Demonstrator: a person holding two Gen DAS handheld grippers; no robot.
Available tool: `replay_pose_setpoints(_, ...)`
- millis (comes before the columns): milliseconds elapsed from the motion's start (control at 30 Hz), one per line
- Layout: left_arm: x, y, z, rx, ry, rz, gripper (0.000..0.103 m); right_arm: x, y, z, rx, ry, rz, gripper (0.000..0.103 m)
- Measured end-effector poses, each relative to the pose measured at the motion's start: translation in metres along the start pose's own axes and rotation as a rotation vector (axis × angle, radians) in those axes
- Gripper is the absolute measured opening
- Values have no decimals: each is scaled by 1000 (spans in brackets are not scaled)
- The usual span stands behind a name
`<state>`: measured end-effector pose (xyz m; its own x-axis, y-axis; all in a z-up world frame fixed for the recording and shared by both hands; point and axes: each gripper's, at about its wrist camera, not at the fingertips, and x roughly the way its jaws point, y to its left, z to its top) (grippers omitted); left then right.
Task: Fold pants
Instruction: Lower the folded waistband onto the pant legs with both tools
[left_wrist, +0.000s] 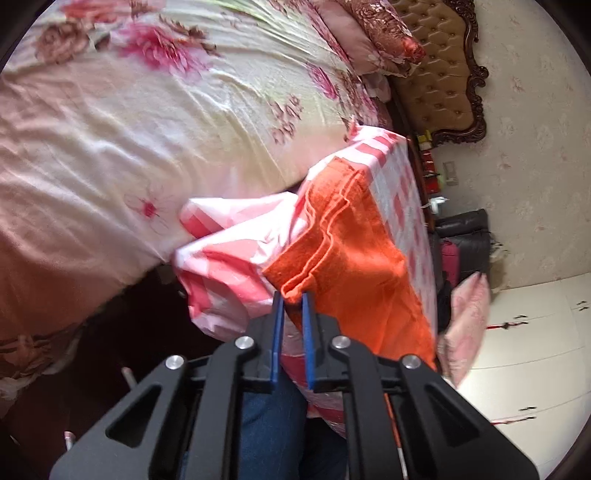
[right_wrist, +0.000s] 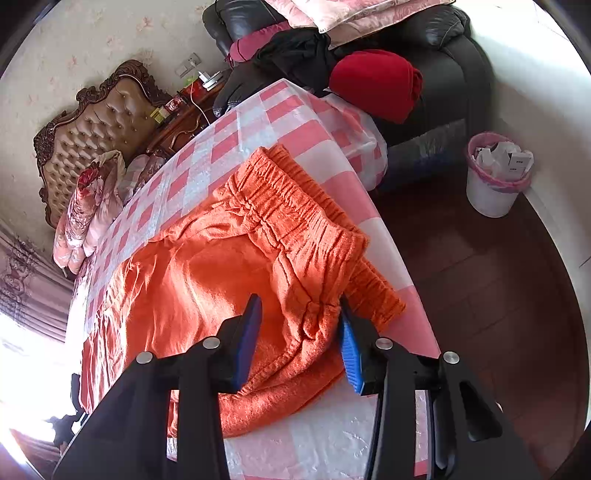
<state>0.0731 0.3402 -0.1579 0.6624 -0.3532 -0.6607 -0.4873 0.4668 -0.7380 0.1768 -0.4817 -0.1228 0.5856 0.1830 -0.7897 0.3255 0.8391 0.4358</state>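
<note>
Orange pants (right_wrist: 229, 280) lie on the checked table (right_wrist: 295, 122); soft, limp knit, I judge light. My left hand-held gripper (left_wrist: 293, 295) pinches the stacked hem corner. My right hand-held gripper (right_wrist: 299, 314) is spread, straddling the elastic waistband (right_wrist: 295, 206), the thickest hold.

The pants (right_wrist: 229, 280) are bright orange, of a coarse fuzzy cloth, with a gathered elastic waistband (right_wrist: 295, 206). They lie rumpled on the pink-and-white checked counter (right_wrist: 280, 114), the waistband doubled over near the counter's edge. At the far end, the stacked leg hems (left_wrist: 325, 229) lie in layers, one corner lifted.
</note>
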Motion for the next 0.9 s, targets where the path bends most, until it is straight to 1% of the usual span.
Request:
replay_pose_setpoints(33,-5,-8,-2,33,4,37,8,-2,-2,0,17,3,0,21)
replay_pose_setpoints(100,-15,-23,-3,90,5,74,8,-9,-4,1,44,-2,37,19)
replay_pose_setpoints(133,-19,-28,-2,107,0,76,8,-13,-2,1,35,-8,42,19)
replay_pose_setpoints(167,-25,-36,0,138,-9,95,8,-16,0,1,26,-13,42,19)
replay_pose_setpoints(233,-32,-44,4,173,-26,100,8,-18,0,1,25,-10,51,18)
replay_pose_setpoints(300,-36,-48,7,184,-35,97,8,-19,0,0,32,-8,49,17)
replay_pose_setpoints(367,-42,-53,9,197,-56,87,8,-23,0,-2,46,-13,66,17)
replay_pose_setpoints(433,-45,-52,11,189,-68,83,8,-31,0,-6,49,-26,91,17)
replay_pose_setpoints(500,-42,-48,11,182,-68,92,8,-33,-3,-9,57,-30,98,17)
replay_pose_setpoints(567,-34,-38,12,152,-37,105,8,-25,-7,-13,48,-11,64,17)
replay_pose_setpoints(600,-36,-35,11,128,-31,85,8,-21,-12,-17,72,9,46,17)
replay_pose_setpoints(633,-42,-38,10,137,-49,69,8,-24,-12,-19,75,3,55,16)
replay_pose_setpoints(700,-52,-44,8,164,-75,76,8,-37,-3,-22,24,-33,60,16)
replay_pose_setpoints(767,-58,-40,11,135,-82,64,8,-40,-2,-21,34,-27,85,16)
replay_pose_setpoints(800,-61,-39,11,139,-94,65,8,-40,-3,-21,46,-23,107,16)
replay_pose_setpoints(900,-66,-34,11,123,-100,53,8,-35,-5,-22,65,-15,110,16)
